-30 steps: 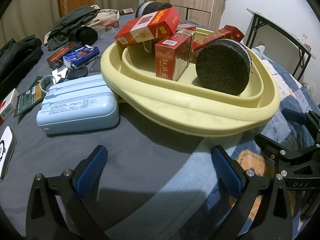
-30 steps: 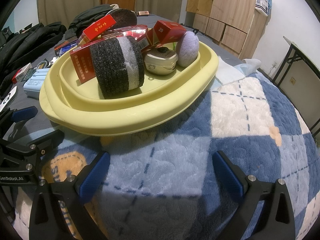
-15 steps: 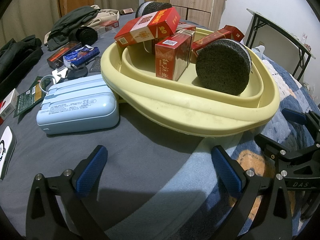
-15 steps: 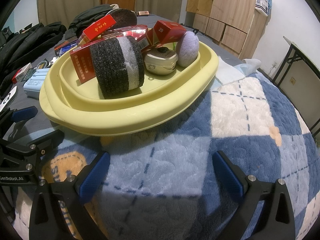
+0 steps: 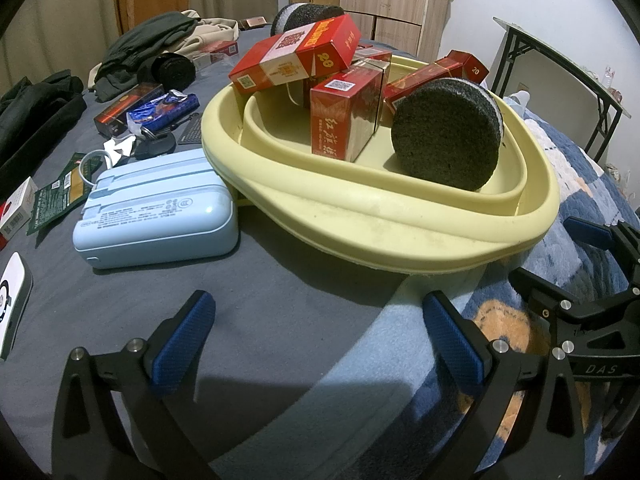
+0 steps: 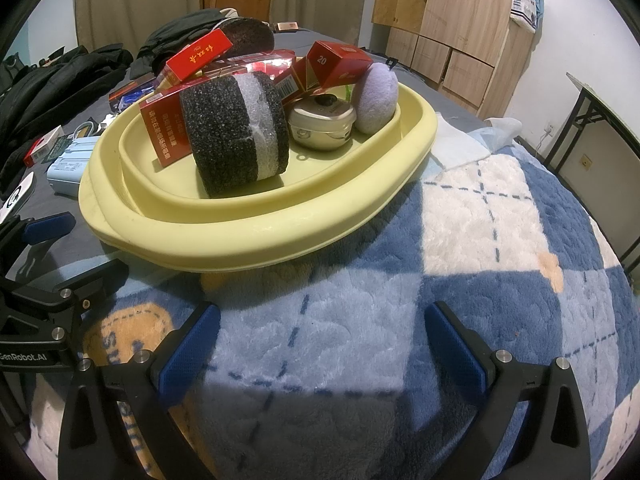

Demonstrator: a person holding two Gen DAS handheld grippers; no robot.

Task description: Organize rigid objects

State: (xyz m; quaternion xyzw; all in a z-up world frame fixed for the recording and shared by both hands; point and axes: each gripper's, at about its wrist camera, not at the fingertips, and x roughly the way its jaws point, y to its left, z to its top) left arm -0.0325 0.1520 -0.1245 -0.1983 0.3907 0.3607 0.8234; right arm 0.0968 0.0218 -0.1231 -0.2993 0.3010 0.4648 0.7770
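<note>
A pale yellow basin [image 5: 400, 224] [image 6: 256, 236] sits on the bed and holds several red cigarette boxes [image 5: 344, 116] [image 6: 164, 128], a black-and-white round sponge [image 5: 448, 136] [image 6: 236, 132], a metal tin [image 6: 322, 122] and a lilac puff [image 6: 378, 98]. A light blue power bank [image 5: 156, 208] lies left of the basin. My left gripper [image 5: 316, 340] is open and empty, short of the basin. My right gripper [image 6: 320, 344] is open and empty over the blue plaid blanket [image 6: 480, 240]. Each gripper shows at the edge of the other's view.
Left of the basin lie a dark red box [image 5: 124, 108], a blue wrapper [image 5: 164, 106], keys [image 5: 154, 146], green packets [image 5: 60, 192], a white box [image 5: 16, 208] and dark clothes [image 5: 152, 48]. A wooden cabinet [image 6: 452, 20] and a folding table [image 5: 560, 64] stand behind.
</note>
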